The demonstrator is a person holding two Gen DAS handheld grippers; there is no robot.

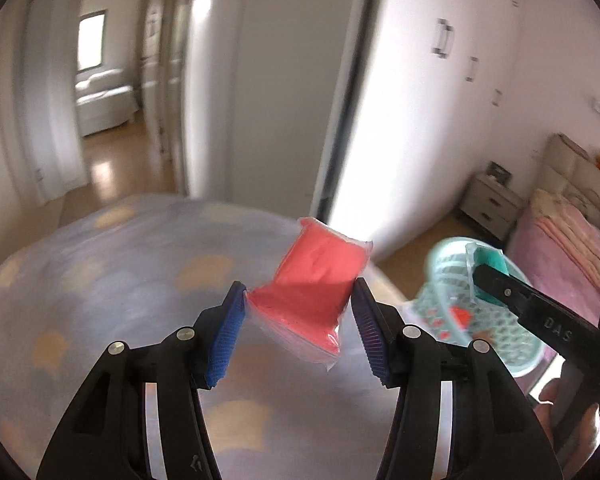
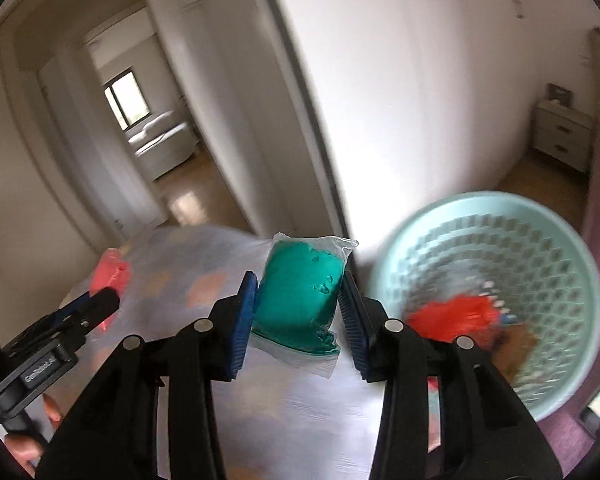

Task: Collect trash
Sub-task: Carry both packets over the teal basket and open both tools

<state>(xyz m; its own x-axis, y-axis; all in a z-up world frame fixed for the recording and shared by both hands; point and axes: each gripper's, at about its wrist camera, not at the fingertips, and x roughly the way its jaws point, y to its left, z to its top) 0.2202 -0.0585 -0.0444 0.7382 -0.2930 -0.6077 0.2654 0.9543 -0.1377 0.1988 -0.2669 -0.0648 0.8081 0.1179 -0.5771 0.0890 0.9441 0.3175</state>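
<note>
Red packet point(image 1: 316, 288) and green packet point(image 2: 300, 296) clamped near mint basket point(image 2: 540, 216).

The letters "DAS" stand in pale print on the black arm of the right hand-held gripper point(image 1: 485, 280). A small label on the left hand-held gripper point(image 2: 106, 300) body is too blurred to read.

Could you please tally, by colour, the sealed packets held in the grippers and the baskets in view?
Pink-red packet, in the left gripper: 1
Teal-green packet, in the right gripper: 1
Pale green mesh basket: 1
Total: 3
</note>
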